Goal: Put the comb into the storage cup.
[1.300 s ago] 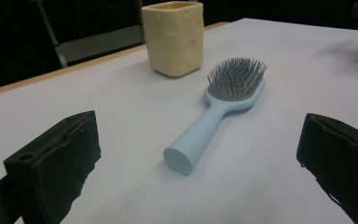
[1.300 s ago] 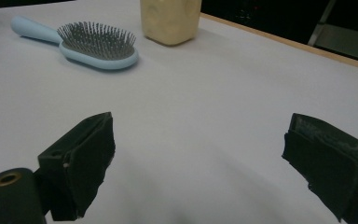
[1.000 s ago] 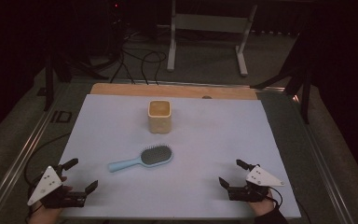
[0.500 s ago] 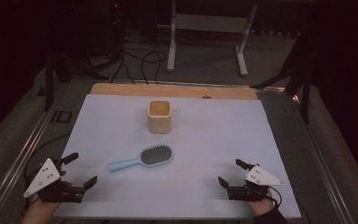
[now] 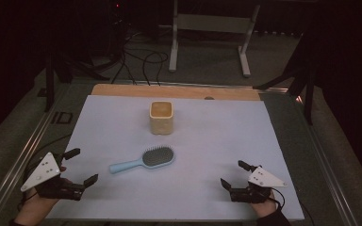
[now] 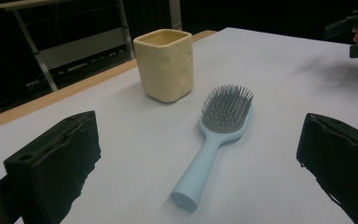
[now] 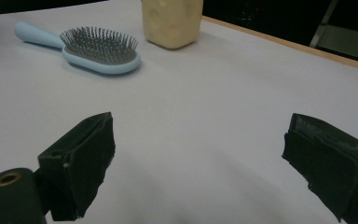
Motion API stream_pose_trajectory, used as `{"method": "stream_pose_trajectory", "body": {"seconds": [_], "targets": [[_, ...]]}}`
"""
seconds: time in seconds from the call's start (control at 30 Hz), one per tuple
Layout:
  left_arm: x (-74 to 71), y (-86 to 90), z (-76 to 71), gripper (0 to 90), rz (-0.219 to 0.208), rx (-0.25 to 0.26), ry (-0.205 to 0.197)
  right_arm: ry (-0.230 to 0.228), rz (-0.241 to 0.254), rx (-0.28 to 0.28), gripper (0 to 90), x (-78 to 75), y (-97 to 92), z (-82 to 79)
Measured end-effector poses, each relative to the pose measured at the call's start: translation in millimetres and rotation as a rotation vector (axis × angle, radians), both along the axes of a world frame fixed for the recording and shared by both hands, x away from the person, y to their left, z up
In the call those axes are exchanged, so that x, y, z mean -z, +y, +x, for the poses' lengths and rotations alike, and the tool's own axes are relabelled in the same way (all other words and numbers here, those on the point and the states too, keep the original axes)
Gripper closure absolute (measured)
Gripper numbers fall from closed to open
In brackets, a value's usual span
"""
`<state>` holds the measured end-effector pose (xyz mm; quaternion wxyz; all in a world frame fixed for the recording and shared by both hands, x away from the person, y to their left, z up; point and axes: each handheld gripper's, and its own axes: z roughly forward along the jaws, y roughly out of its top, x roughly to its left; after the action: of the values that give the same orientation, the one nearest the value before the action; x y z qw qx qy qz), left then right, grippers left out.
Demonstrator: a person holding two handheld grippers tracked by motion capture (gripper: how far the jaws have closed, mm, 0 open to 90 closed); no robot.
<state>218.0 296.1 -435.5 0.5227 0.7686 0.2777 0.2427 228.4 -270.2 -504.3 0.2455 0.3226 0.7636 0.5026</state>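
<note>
Left tool (image 5: 81, 166) rests low over the near left corner of the worktop (image 5: 217, 136), at about eight o'clock from the hairbrush (image 5: 143, 160), its jaws spread wide with nothing between them; the left gripper view shows both black pads standing far apart, one at each side, with bare white surface in the gap. Right tool (image 5: 233, 175) sits at the near right, at roughly four o'clock from the hairbrush, and its jaws are likewise spread and hold nothing, as the right gripper view confirms. Each tool is well apart from the hairbrush, and a person's hand (image 5: 30, 209) grips the left one from below. The light blue hairbrush lies flat near the middle of the worktop, bristles up, its oval head toward three o'clock and its handle pointing to about eight o'clock, touching neither tool. At twelve o'clock from the hairbrush, near but not touching it, a pale yellow square cup (image 5: 161, 117) stands upright with its mouth open to the top. A white sheet covers the worktop, with a strip of bare wood (image 5: 122, 89) along the far edge.
</note>
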Motion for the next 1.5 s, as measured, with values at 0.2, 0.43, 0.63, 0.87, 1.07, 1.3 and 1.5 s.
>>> {"method": "stream_pose_trajectory", "body": {"seconds": [0.2,0.43,0.63,0.87,1.07,1.3,1.5], "targets": [[-10.4,-6.2,5.8,0.0,0.023,0.027,-0.002,-0.002,0.000,-0.002,8.7,-0.5,0.2,-0.4],[-19.4,-13.9,13.6,0.0,0.043,0.058,0.008,-0.002,-0.001,-0.006,8.7,-0.4,-0.4,0.0],[-27.1,-20.6,20.2,0.0,0.071,0.078,0.015,0.004,0.002,-0.007,8.7,-0.4,-0.1,-0.1],[-34.3,-29.3,26.3,0.0,0.097,0.106,0.021,0.005,0.003,-0.011,8.7,-0.4,-0.3,0.0],[-36.5,-40.0,33.2,0.0,0.140,0.137,0.037,0.003,0.004,-0.010,8.7,-0.7,0.1,-0.2],[-36.3,-51.5,42.6,0.0,0.188,0.159,0.059,0.002,0.009,-0.012,8.7,-0.9,0.0,-0.3],[-33.4,-60.9,50.4,0.0,0.219,0.174,0.077,0.003,0.010,-0.017,8.7,-1.0,0.0,-0.3]]}}
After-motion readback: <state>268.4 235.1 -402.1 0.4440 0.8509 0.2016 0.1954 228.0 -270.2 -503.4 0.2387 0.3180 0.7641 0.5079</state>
